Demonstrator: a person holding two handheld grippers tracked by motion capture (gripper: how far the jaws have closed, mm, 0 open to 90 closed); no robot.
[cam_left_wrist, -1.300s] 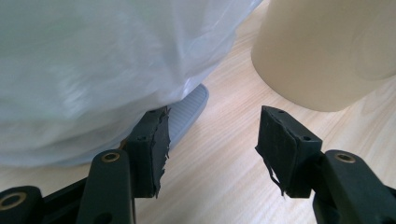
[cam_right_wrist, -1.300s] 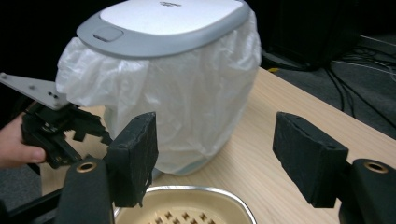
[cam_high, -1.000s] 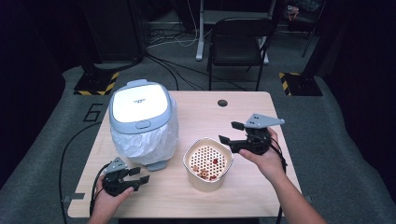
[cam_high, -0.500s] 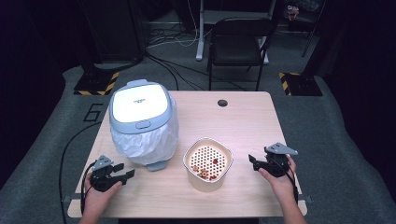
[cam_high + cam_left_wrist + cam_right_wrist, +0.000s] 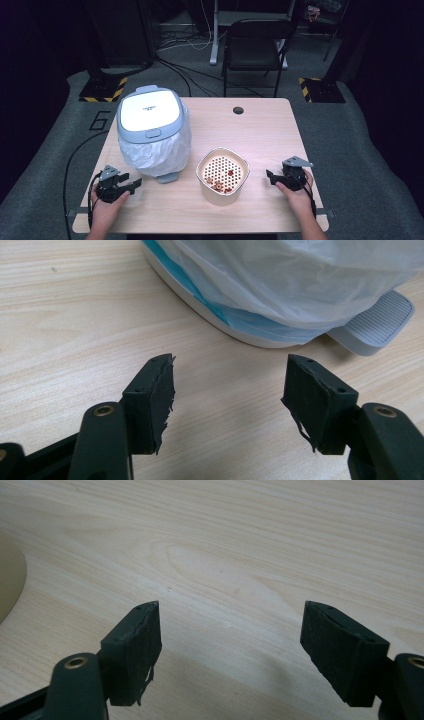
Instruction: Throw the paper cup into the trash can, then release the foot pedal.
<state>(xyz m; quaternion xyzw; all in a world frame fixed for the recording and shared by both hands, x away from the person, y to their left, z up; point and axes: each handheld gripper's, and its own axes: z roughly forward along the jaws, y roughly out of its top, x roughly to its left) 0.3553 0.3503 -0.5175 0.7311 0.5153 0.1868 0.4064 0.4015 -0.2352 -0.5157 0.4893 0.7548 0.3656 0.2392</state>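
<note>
A white pedal bin [image 5: 151, 131] with a plastic liner stands on the left of the wooden table [image 5: 250, 125]. Right of it sits a cream basket [image 5: 222, 175] with a perforated insert and some red bits inside. My left gripper [image 5: 134, 185] rests at the table's front left, open and empty, pointing toward the bin's foot pedal [image 5: 168, 176]. In the left gripper view the bin's base [image 5: 235, 320] and pedal [image 5: 376, 325] lie just beyond the open gripper [image 5: 227, 390]. My right gripper [image 5: 270, 177] rests right of the basket, open. In the right gripper view, the gripper [image 5: 231, 640] holds nothing, over bare wood.
A small dark hole [image 5: 238, 110] marks the table's far edge. A black chair [image 5: 257, 45] stands behind the table, with cables on the floor. The basket's edge [image 5: 10, 580] shows at the left of the right gripper view.
The right gripper came down from above the basket's right side to the table near the front edge. The left gripper shifted slightly left and settled on the table.
</note>
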